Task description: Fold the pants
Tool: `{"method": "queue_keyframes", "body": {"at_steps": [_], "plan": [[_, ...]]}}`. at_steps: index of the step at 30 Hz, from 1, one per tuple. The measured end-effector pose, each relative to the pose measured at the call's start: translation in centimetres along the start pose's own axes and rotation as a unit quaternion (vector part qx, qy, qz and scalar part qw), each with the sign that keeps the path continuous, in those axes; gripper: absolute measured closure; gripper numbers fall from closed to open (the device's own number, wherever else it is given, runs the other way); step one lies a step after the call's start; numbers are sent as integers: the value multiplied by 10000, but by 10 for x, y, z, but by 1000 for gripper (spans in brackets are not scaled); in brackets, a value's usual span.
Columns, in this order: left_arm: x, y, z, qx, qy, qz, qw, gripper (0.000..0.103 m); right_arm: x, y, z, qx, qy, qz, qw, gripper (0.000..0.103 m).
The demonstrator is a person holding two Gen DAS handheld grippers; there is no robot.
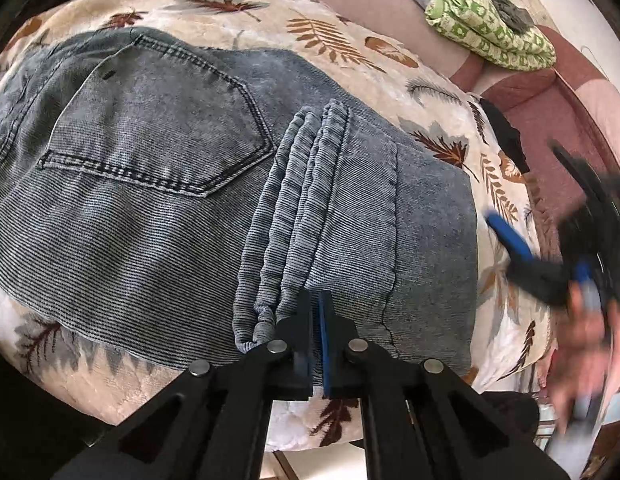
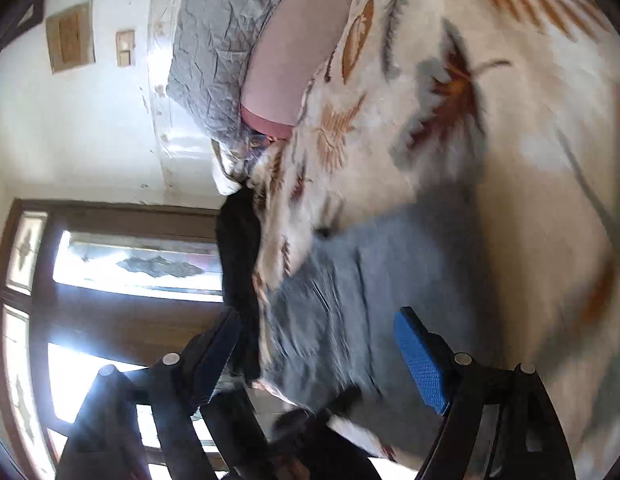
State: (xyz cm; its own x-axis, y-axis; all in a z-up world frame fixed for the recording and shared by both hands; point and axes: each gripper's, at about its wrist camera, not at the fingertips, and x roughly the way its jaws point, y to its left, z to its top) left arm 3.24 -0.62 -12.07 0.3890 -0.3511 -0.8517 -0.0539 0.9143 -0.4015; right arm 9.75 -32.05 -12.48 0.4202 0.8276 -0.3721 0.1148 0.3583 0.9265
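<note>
Grey-blue denim pants (image 1: 158, 184) lie folded on a cream leaf-print blanket (image 1: 330, 36), back pocket (image 1: 158, 128) up. The elastic cuffs (image 1: 294, 208) lie folded over the seat. My left gripper (image 1: 316, 300) is shut at the near end of the cuffs, its tips against the fabric there; I cannot tell if any cloth is pinched. My right gripper (image 1: 510, 236) shows blurred at the right, off the pants. In the right wrist view it (image 2: 310, 356) is open, and the pants (image 2: 350, 300) lie blurred beyond its fingers.
A green patterned cloth (image 1: 486, 32) and a grey quilt (image 2: 222, 56) lie on the pink bedding (image 1: 542, 104) behind. A dark cloth (image 2: 238, 280) hangs at the bed's edge. A wooden door with glass panes (image 2: 122, 264) stands beyond the bed.
</note>
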Motion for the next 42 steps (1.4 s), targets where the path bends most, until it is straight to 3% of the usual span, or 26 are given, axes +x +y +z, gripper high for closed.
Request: {"method": "queue_keyframes", "body": {"at_steps": [2, 3, 5, 7, 12, 14, 15, 16, 18, 19, 21, 23, 24, 25, 28, 30, 33, 35, 37, 39, 42], "plan": [[0, -4, 0, 66, -86, 38, 9999, 99, 19, -31, 25, 295, -60, -497, 9983, 21], [1, -8, -4, 105, -99, 54, 9999, 99, 29, -40, 28, 475, 40, -400, 9981, 22], [1, -10, -3, 143, -93, 83, 9998, 99, 23, -32, 28, 469, 12, -332, 9983, 22], [2, -11, -2, 150, -112, 70, 9998, 99, 11, -8, 22, 66, -56, -551, 9984, 21], [6, -12, 1, 124, -115, -15, 9999, 99, -14, 18, -22, -308, 120, -373, 9988, 21], [5, -11, 1, 86, -107, -44, 9999, 99, -10, 5, -44, -241, 286, -571, 9977, 19], [3, -8, -1, 101, -106, -42, 9999, 99, -1, -9, -53, -147, 490, -920, 9944, 18], [2, -8, -2, 123, -97, -35, 9999, 99, 10, -24, -59, -169, 654, -1005, 9926, 20], [-2, -12, 2, 186, -53, -23, 9998, 99, 2, -21, -60, -171, 500, -912, 9944, 22], [-7, -15, 6, 175, -70, -88, 9998, 94, -1, -18, -59, -158, 477, -963, 9941, 21], [-27, -27, 14, 261, -463, -220, 9983, 82, 3, -17, -61, -288, 533, -1078, 9923, 21], [-47, -39, 18, 421, -900, -412, 9942, 57, 5, -20, -64, -352, 479, -1043, 9928, 21], [-49, -44, 19, 467, -952, -469, 9933, 51, 3, -20, -64, -319, 455, -999, 9935, 21], [-43, -46, 19, 512, -846, -413, 9942, 47, 1, -21, -62, -215, 475, -949, 9941, 21], [7, -42, 10, 670, -28, 111, 9977, 51, -8, -10, -53, -120, 545, -968, 9937, 21], [9, -45, -1, 1083, -364, 265, 9931, 50, -10, 13, -40, -451, 438, -816, 9947, 21], [13, -50, -5, 1256, -363, 430, 9905, 49, -9, 27, -10, -437, 240, -710, 9962, 21], [16, -49, -4, 1279, -374, 414, 9902, 49, 5, 23, 11, -379, 299, -700, 9964, 21], [18, -50, -2, 1303, -389, 397, 9899, 49, 26, -1, 33, -122, 300, -1080, 9936, 20], [16, -50, -4, 1349, -416, 391, 9892, 50, 39, -26, 44, 212, 399, -877, 9951, 20], [14, -49, -5, 1371, -450, 378, 9888, 49, 21, -4, 37, 21, 235, -924, 9954, 20]]}}
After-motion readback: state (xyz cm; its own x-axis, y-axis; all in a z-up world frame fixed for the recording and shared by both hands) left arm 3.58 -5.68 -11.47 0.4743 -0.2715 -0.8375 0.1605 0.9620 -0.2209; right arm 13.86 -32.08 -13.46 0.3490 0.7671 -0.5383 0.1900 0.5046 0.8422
